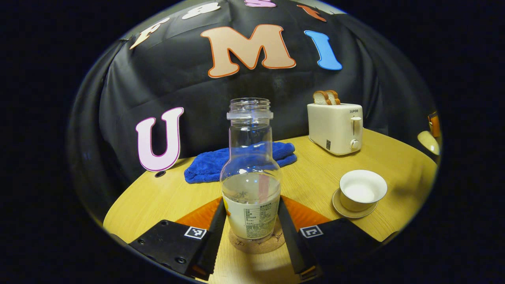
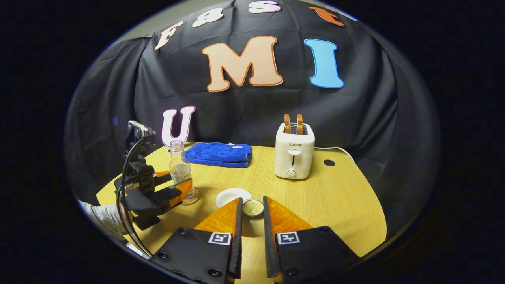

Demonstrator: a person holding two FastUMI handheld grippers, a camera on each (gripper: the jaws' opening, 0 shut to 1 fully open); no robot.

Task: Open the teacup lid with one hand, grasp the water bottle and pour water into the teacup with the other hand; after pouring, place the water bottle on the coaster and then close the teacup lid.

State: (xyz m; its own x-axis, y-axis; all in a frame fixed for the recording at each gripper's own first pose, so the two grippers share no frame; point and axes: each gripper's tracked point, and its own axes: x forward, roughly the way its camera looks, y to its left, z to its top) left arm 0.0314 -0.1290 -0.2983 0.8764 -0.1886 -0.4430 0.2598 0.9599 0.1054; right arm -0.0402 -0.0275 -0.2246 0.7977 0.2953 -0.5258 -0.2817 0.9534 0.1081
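A clear, uncapped water bottle (image 1: 251, 157) (image 2: 179, 165), partly filled, stands upright on a round cork coaster (image 1: 256, 244) (image 2: 193, 201). My left gripper (image 1: 252, 202) (image 2: 179, 189) is shut on its labelled lower body, one finger against each side. The white teacup (image 1: 362, 189) (image 2: 232, 196) sits uncovered on its saucer (image 1: 347, 211), to the right of the bottle. My right gripper (image 2: 252, 200) hovers near the cup, shut on the small white teacup lid (image 2: 252, 208) at its fingertips.
A cream toaster (image 1: 335, 126) (image 2: 294, 154) with two bread slices stands at the back right. A folded blue towel (image 1: 221, 161) (image 2: 219, 154) lies behind the bottle. A sleeve (image 2: 104, 217) and cables trail behind the left gripper at the wooden table's (image 2: 335, 205) left edge.
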